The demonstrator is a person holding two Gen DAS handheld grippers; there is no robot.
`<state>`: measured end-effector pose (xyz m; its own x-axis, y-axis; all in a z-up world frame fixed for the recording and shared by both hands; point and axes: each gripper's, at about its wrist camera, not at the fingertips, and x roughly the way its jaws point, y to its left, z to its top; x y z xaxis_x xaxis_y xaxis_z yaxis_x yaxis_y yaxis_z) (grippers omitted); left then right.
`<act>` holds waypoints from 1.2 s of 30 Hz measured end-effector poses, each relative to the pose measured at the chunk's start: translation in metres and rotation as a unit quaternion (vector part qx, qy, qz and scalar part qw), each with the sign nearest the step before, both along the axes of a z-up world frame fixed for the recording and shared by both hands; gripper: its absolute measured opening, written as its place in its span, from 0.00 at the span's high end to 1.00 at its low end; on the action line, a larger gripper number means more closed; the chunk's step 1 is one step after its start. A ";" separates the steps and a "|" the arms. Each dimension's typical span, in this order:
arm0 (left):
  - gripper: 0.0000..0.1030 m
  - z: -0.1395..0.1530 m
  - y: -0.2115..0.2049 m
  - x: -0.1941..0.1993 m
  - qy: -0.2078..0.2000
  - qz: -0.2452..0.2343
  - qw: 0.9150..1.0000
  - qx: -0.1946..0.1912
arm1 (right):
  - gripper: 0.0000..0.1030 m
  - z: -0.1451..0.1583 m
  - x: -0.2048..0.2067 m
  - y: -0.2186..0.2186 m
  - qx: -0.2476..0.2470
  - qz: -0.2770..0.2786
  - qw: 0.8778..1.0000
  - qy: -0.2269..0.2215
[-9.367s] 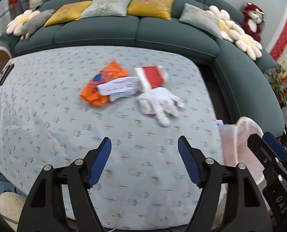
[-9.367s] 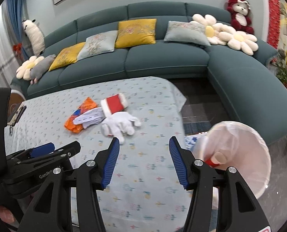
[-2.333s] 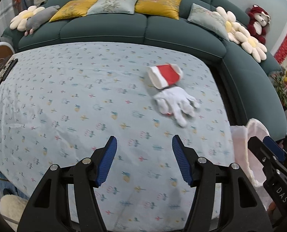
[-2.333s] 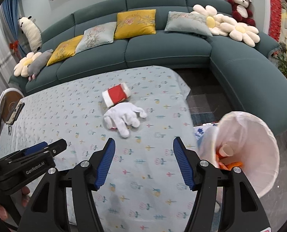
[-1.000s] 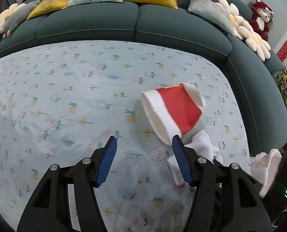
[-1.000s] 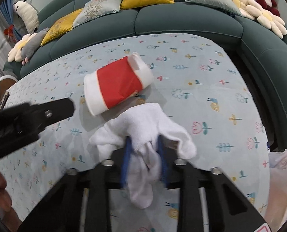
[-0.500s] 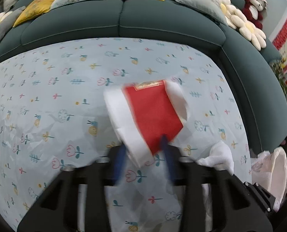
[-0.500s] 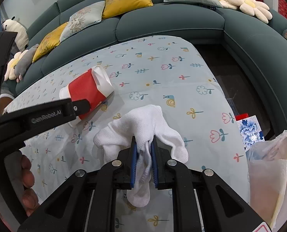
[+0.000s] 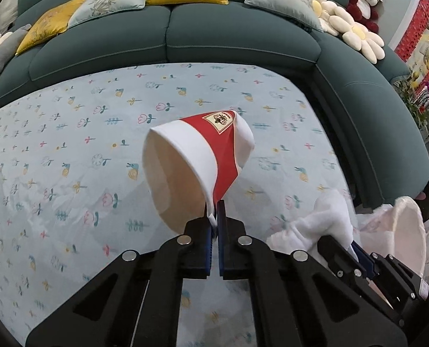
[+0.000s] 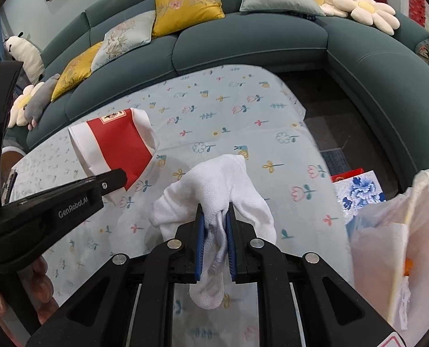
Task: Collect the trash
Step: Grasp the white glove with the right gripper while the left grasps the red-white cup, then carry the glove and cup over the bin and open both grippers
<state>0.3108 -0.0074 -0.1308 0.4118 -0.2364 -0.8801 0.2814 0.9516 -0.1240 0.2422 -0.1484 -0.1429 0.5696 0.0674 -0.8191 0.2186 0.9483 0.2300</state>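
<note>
Left claw (image 9: 214, 217) clamped on the rim of a red-and-white paper cup (image 9: 197, 162) at frame centre above the flowered worktop (image 9: 69, 150); right claw (image 10: 215, 225) clamped on a white glove (image 10: 214, 185) at centre, lined bin (image 10: 402, 231) at right edge.

The paper cup (image 9: 197, 159) is held up over the table (image 9: 69, 150) at its rim by the left gripper (image 9: 214, 217). To its right, the glove (image 10: 217, 185) is pinched in the right gripper (image 10: 215, 222). Further right, off the table edge, the bin bag (image 10: 388, 231) is found, and the sofa (image 9: 214, 37) is wrapped around the far side.
</note>
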 end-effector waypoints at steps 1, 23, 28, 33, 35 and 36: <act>0.98 0.004 -0.001 -0.005 -0.002 -0.001 1.000 0.000 | 0.87 0.004 -0.003 -0.001 0.000 -0.001 1.000 -0.002; 0.98 0.076 -0.073 -0.138 -0.033 -0.070 0.997 -0.008 | 0.87 0.090 -0.138 -0.075 -0.021 -0.070 0.995 -0.066; 0.98 0.082 -0.097 -0.165 -0.036 -0.093 0.995 -0.008 | 0.87 0.097 -0.166 -0.096 -0.026 -0.089 0.993 -0.074; 0.98 0.087 -0.121 -0.184 -0.041 -0.117 0.992 -0.007 | 0.87 0.098 -0.189 -0.118 -0.026 -0.113 0.990 -0.078; 0.98 0.088 -0.128 -0.190 -0.043 -0.125 0.991 -0.005 | 0.87 0.098 -0.199 -0.127 -0.026 -0.122 0.989 -0.078; 0.98 0.089 -0.134 -0.193 -0.044 -0.131 0.990 -0.005 | 0.87 0.098 -0.203 -0.130 -0.026 -0.126 0.989 -0.079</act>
